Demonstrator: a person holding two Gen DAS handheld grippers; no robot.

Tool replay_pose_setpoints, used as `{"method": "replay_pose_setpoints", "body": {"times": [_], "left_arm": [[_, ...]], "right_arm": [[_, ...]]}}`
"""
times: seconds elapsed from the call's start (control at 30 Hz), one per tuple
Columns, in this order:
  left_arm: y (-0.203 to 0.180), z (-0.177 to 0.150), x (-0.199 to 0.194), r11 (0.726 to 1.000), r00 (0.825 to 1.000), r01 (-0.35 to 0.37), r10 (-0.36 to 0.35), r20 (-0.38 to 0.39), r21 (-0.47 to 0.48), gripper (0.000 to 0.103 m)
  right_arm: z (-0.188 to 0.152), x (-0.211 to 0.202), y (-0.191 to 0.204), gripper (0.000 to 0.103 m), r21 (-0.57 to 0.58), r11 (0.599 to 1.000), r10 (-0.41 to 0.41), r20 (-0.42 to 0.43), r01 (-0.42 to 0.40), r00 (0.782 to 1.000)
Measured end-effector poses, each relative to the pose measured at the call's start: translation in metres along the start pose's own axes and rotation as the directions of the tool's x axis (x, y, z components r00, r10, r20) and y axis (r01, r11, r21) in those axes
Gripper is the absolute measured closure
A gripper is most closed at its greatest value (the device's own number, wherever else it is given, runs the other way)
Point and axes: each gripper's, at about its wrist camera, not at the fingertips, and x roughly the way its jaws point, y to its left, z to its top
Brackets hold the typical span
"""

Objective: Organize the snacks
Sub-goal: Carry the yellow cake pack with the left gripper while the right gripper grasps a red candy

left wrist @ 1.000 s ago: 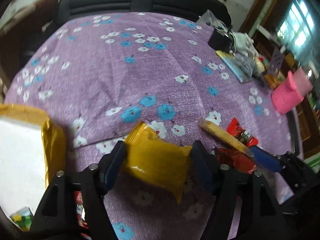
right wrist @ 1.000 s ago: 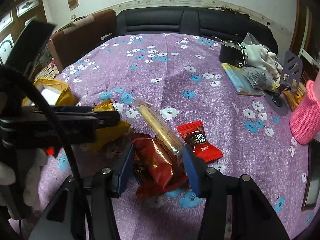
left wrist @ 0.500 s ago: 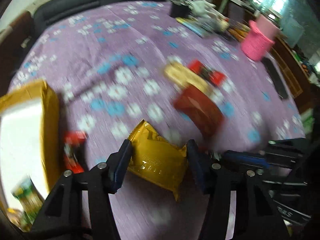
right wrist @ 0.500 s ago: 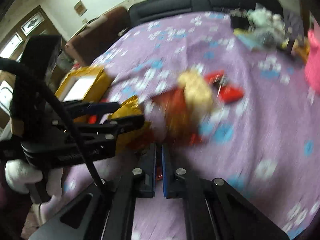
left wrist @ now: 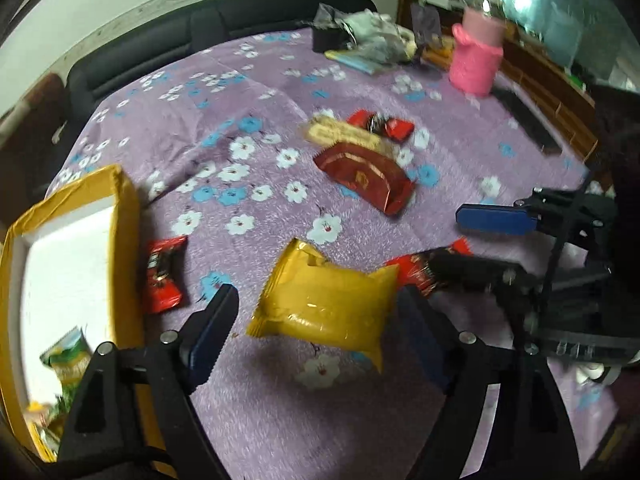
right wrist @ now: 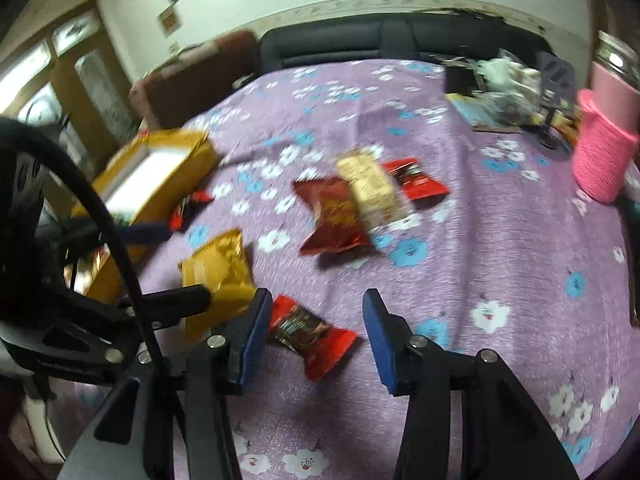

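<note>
Step in hand: sorting loose snacks into the yellow box point(left wrist: 124, 216), which sits at 9 o'clock in the left wrist view.
Left gripper point(left wrist: 316, 320): jaws opening; the yellow packet point(left wrist: 324, 304) sits between them, right edge touching the right finger, clear of the left pad. Whether it rests on the bench point(left wrist: 260, 420) or is still lifted, I cannot tell.
Right gripper point(right wrist: 316, 340): jaws opening, released; a red wrapper point(right wrist: 312, 332) lies between them on the cloth, against the left pad only.
Other snacks: dark red pouch point(left wrist: 364, 178), a beige biscuit pack point(left wrist: 344, 136) and 1 more red wrapper point(left wrist: 384, 124) at 12 o'clock; a small red packet point(left wrist: 162, 276) just beside the box wall.
Box contents: a green packet point(left wrist: 68, 360) shows inside.
Next move, likely: clamp on the yellow packet, carry it toward 9 o'clock over the box rim, then let go.
Writing: print on the wrappers is too blurred to read.
</note>
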Motion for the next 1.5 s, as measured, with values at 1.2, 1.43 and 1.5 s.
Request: {"method": "replay_pose_setpoints", "body": {"times": [1.2, 1.43, 1.5], "left_arm": [[0.118, -0.063, -0.131, 0.938, 0.971, -0.074, 0.145, 0.191, -0.337, 0.046], [0.197, -0.075, -0.115, 0.880, 0.963, -0.172, 0.245, 0.112, -0.442, 0.046], [0.215, -0.078, -0.104, 0.867, 0.967, -0.172, 0.239, 0.088, -0.467, 0.046]], "right_arm": [[0.021, -0.055, 0.079, 0.089, -0.023, 0.979, 0.202, 0.088, -0.201, 0.975], [0.067, -0.011, 0.151, 0.091, -0.022, 0.951, 0.309, 0.050, -0.308, 0.950], [0.077, 0.013, 0.171, 0.091, -0.014, 0.946, 0.325, 0.023, -0.325, 0.945]]}}
